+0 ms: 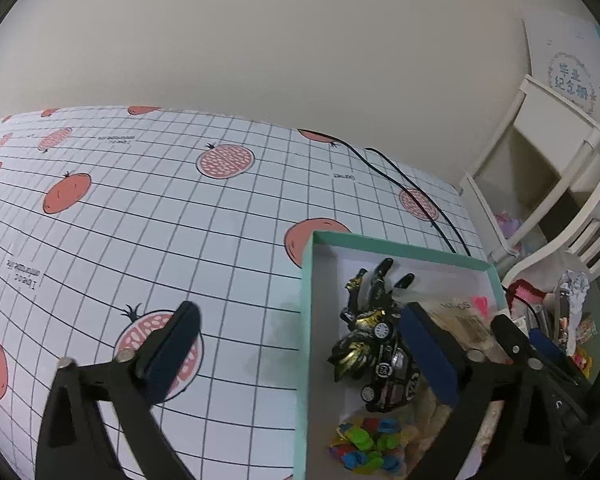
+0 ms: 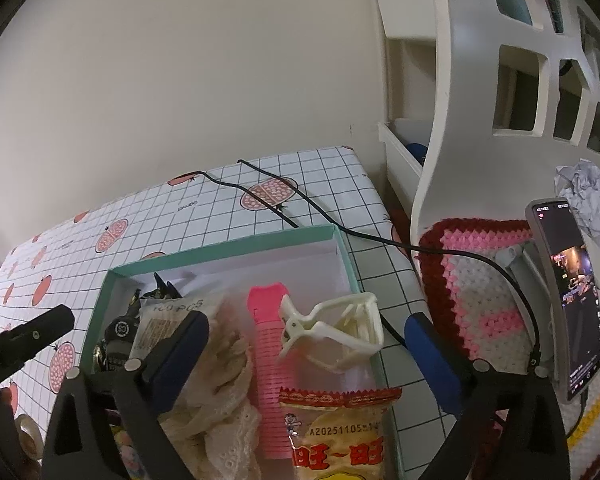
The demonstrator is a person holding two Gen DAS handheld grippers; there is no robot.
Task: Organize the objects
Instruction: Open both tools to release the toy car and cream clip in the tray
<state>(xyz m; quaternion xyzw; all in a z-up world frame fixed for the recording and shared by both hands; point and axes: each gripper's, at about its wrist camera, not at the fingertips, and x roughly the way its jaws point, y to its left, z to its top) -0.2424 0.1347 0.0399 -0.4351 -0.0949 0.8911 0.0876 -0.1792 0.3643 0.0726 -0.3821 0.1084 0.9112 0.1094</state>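
Both your grippers hang spread and empty over the teal box (image 1: 306, 344): the left gripper (image 1: 300, 354) straddles its left wall beside the black toy car (image 1: 380, 360) inside, the right gripper (image 2: 306, 354) above the pink comb (image 2: 270, 364), white clip (image 2: 340, 332) and snack bag (image 2: 340, 432).

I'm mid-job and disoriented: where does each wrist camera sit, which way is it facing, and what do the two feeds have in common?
Left wrist: rides the left claw, looking forward and down across the pomegranate-print tablecloth at the teal box's left wall; its open black fingers frame a black toy car.
Right wrist: rides the right claw, facing the box's right half: pink comb, white clip, snack packet; open fingers, plus the left claw's finger at left.
Shared: box, tablecloth, black cable, white shelf.
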